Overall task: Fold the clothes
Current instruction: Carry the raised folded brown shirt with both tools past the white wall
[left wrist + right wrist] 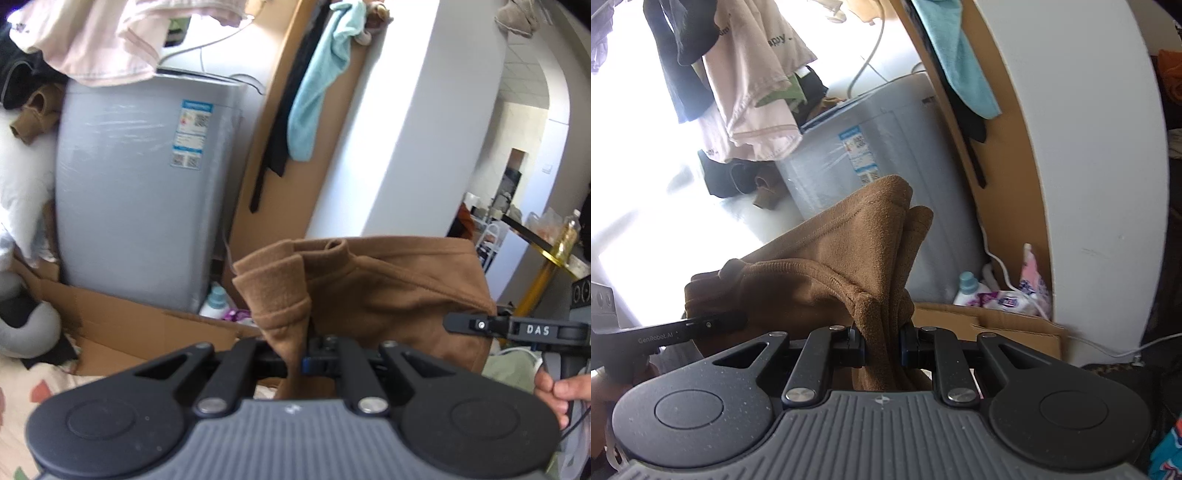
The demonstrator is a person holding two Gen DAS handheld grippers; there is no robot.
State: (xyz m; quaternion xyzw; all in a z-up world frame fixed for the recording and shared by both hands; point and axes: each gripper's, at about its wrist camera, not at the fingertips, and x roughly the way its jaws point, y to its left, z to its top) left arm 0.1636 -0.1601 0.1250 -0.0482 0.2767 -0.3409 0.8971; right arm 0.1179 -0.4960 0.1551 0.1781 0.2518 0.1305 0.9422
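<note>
**Brown sweatshirt lifted between both grippers, fold not yet made**

Brown fleece fills the middle of both wrist views: a sweatshirt (391, 291) with ribbed cuffs and hems, held up in the air in front of a grey washing machine (147, 192) and not lying on any surface.

Starting from the left of the left wrist view, a white pillow (22, 177) and flattened cardboard (122, 325) sit low beside the machine, and a pale pink T-shirt (92, 40) hangs above it. Further right, a turquoise cloth (314, 96) is draped over a leaning brown board. Below that, the left gripper (308, 354) is clenched on a thin bunch of the sweatshirt near a ribbed cuff. At the far right edge, the other tool reaches in from the side with a hand (561, 391) on its handle.

In the right wrist view, the left tool enters from the left edge and meets the garment's lower corner. At centre, the right gripper (882, 350) is clamped on a thicker gather of the sweatshirt (827, 266), so its jaws stand a little further apart. A detergent bottle (967, 288) stands on the floor to the right.

As a judgement, the task is at an early stage. The garment is picked up by two points and spread between the hands, but it hangs bunched, with sleeves unaligned. Laying it flat, smoothing it, folding in the sleeves and doubling the body all seem to be left.
</note>
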